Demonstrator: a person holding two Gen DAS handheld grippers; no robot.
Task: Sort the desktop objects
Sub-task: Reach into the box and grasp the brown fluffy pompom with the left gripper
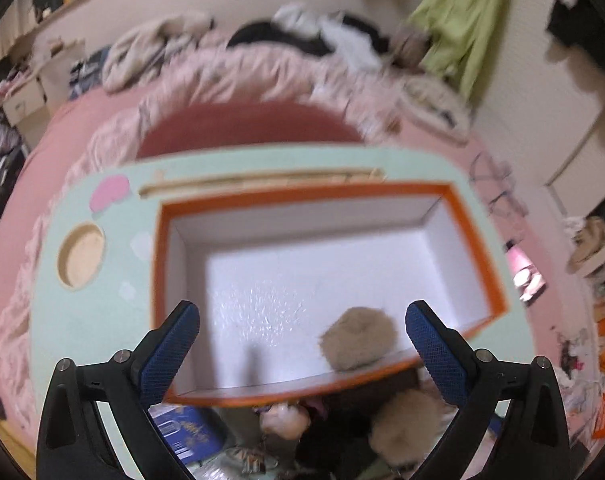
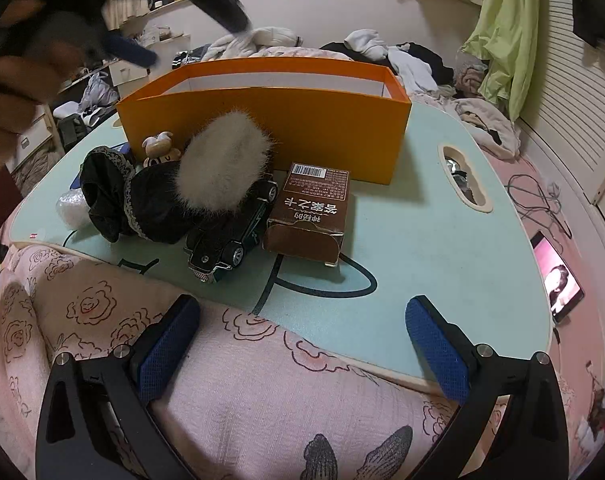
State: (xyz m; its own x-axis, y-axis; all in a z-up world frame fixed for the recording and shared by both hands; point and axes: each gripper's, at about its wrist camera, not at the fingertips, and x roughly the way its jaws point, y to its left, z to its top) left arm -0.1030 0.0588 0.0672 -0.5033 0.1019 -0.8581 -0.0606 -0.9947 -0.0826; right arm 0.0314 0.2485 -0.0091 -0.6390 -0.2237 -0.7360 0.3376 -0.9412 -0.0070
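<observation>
An orange box (image 2: 262,120) with a white inside stands on the mint lap table (image 2: 422,240); it also shows from above in the left wrist view (image 1: 478,248). My left gripper (image 1: 302,344) is open above the box, over a beige fluffy ball (image 1: 356,338) lying inside. My right gripper (image 2: 302,344) is open and empty over the pink blanket, short of the table's near edge. In front of the box lie a white fluffy pompom (image 2: 224,162), a black lace cloth (image 2: 114,200), a black toy car (image 2: 230,236), a brown card box (image 2: 310,216) and a small pig figure (image 2: 160,148).
A blue packet (image 1: 186,434) and a clear plastic bag (image 2: 72,208) lie at the table's left. The table has a handle cutout (image 2: 464,178) on the right. A phone (image 2: 558,280) with a lit screen lies on the bed at the right. Clothes pile behind.
</observation>
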